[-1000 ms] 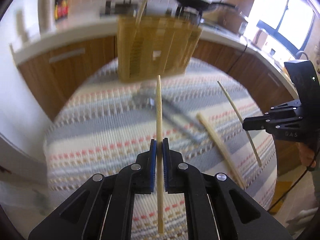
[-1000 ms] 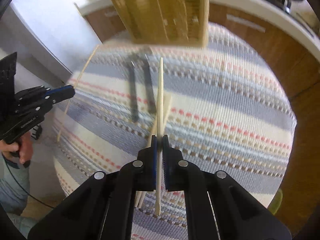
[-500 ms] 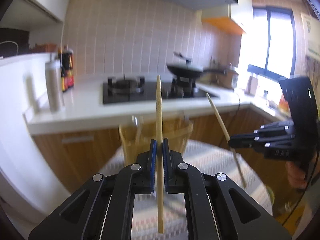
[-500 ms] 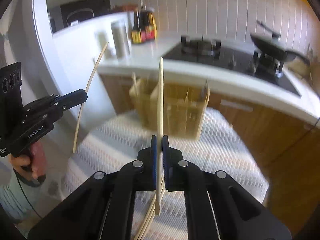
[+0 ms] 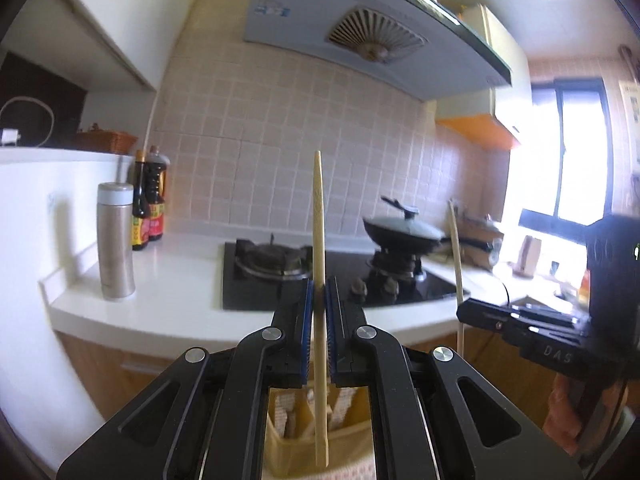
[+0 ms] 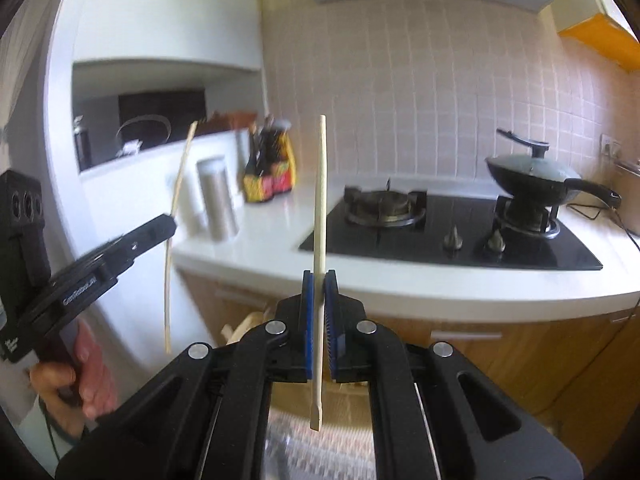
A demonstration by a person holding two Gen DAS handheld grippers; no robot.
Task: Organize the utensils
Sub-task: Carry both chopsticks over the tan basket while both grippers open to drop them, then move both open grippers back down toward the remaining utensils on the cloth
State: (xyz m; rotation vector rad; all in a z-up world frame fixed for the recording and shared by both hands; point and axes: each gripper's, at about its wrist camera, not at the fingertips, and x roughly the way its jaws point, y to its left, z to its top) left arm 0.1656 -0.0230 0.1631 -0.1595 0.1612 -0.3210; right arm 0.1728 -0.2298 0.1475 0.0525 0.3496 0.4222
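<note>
My left gripper point(image 5: 319, 286) is shut on a pale wooden chopstick point(image 5: 318, 208) that stands upright between its blue pads. My right gripper point(image 6: 319, 278) is shut on a second wooden chopstick point(image 6: 320, 184), also upright. Each gripper shows in the other's view: the right one point(image 5: 464, 314) with its chopstick point(image 5: 456, 248), the left one point(image 6: 170, 226) with its chopstick point(image 6: 178, 184). The woven utensil holder point(image 5: 320, 444) sits low between the left fingers, with utensils in it; it also shows in the right wrist view point(image 6: 248, 326), mostly hidden.
Ahead is a white counter point(image 5: 168, 300) with a black gas hob point(image 5: 272, 264), a lidded wok point(image 5: 404, 232), a steel flask point(image 5: 116, 236) and sauce bottles point(image 5: 150, 200). Wooden cabinets point(image 6: 480, 356) stand below. The striped cloth point(image 6: 296, 448) lies beneath the grippers.
Both grippers have lifted and tilted up from the striped cloth, each carrying its chopstick. The view has swung from the table to the counter and wall, and the holder has dropped to the bottom.
</note>
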